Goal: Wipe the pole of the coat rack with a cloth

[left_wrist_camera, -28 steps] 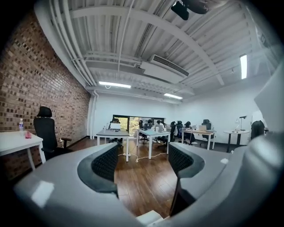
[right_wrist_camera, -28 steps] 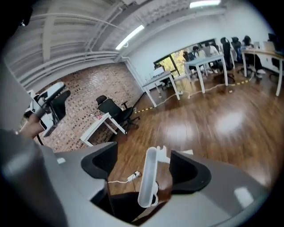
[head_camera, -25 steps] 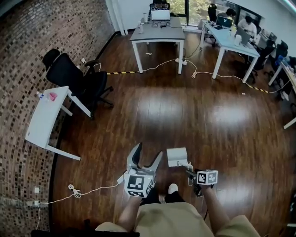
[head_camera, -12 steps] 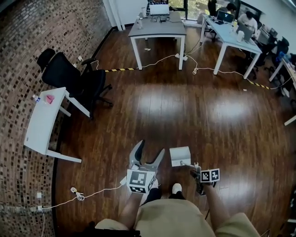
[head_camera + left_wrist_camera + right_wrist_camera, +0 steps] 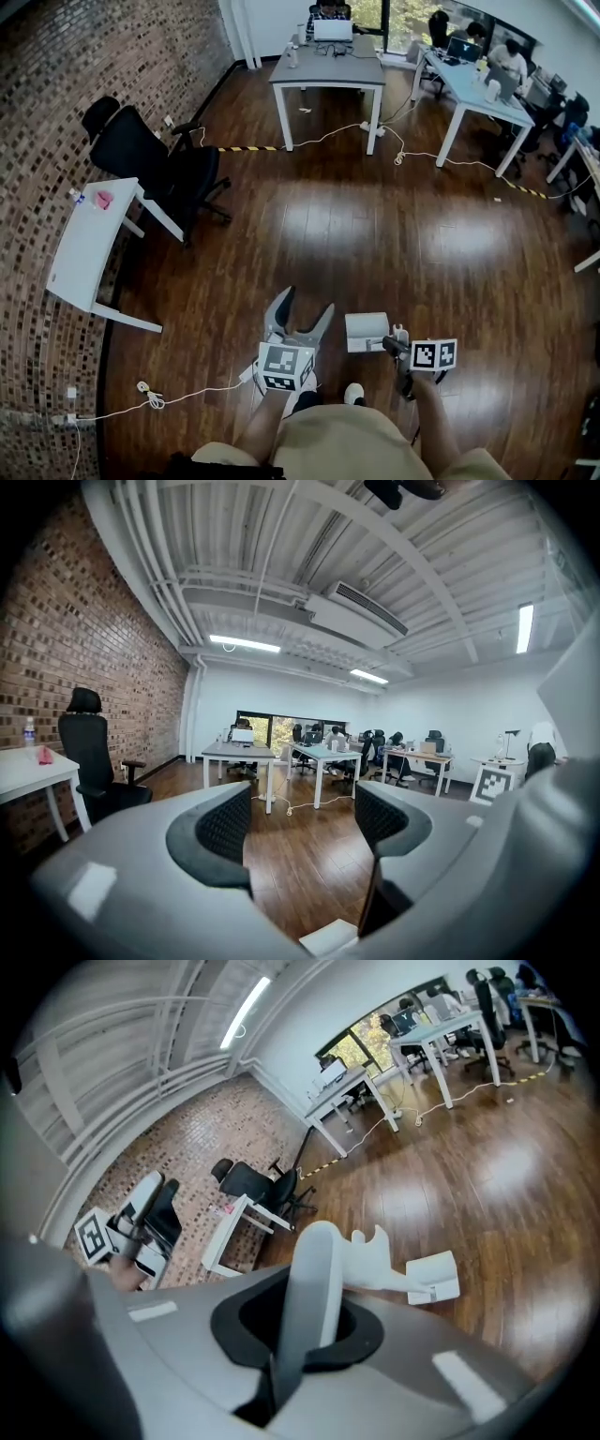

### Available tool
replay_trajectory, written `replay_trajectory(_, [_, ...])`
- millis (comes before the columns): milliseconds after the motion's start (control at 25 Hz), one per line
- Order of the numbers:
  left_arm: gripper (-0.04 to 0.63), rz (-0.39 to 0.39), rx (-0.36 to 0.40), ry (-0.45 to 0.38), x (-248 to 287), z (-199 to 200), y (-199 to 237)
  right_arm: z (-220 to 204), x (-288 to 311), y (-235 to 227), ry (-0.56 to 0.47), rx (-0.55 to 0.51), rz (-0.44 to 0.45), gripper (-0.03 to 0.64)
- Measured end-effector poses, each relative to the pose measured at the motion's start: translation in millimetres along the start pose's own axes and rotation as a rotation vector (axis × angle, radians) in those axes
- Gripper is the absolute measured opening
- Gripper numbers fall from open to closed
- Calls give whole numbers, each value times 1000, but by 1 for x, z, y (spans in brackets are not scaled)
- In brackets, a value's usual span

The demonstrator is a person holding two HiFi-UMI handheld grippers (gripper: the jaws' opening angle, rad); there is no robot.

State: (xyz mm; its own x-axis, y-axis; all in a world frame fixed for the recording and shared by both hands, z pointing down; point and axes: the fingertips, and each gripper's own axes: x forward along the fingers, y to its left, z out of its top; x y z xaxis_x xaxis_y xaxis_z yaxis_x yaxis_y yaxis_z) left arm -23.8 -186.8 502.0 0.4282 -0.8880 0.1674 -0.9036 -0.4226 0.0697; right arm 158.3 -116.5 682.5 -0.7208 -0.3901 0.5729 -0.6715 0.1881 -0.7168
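- Standing on the glossy dark plank floor (image 5: pixel 375 234), the coat rack's square white base (image 5: pixel 366 331) looks like a flat box from the head view. All places below are given relative to it.
- Just right of the base, the right hand-held gripper (image 5: pixel 305 1321) is pressed together on a smooth, round-tipped white bar (image 5: pixel 316 1274). The bar rises upright through the black pads.
- This bar seems to belong to the coat rack, but it is unclear whether it is the pole itself or a side branch.
- Past the bar, a white piece with a hook-shaped notch (image 5: pixel 375 1246) slopes down toward the base.
- Just left of the base, the left hand-held gripper (image 5: pixel 306 302) is spread wide. Its curved grey jaws carry ribbed black pads (image 5: pixel 225 827), with only floor between them.
- Each gripper bears a cube of black-and-white square markers. The right one's cube lies right of the base.
- Well to the left of the base stands a narrow white tabletop (image 5: pixel 84 244) on slim legs, carrying a small pink thing (image 5: pixel 103 198).
- Beyond that tabletop is a black office chair (image 5: pixel 150 159), set against a rough brick wall (image 5: pixel 56 94).
- A thin white cable (image 5: pixel 178 389) snakes over the floor to the lower left of the base.
- Far beyond the base stands a grey-topped desk (image 5: pixel 328 67) with white legs.
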Motion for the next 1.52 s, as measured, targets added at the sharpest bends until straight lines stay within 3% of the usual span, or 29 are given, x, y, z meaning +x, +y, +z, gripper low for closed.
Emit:
replay_trajectory(120, [337, 11, 3, -10, -1, 6, 4, 30, -15, 37, -85, 13, 68, 4])
replay_trajectory(320, [336, 26, 11, -51, -4, 25, 11, 82, -43, 91, -222, -96, 131, 21])
replay_trajectory(600, [327, 44, 32, -125, -15, 67, 12, 127, -80, 177, -291, -316, 263, 41])
replay_trajectory(760, [322, 54, 51, -175, -24, 93, 11, 145, -98, 215, -329, -370, 344, 43])
replay_trajectory(1000, [314, 66, 64, -206, -34, 106, 21, 154, -100, 233, -382, -368, 382, 43])
replay_trajectory(1520, [313, 61, 56, -209, -33, 105, 45, 152, -69, 230, -342, -316, 373, 44])
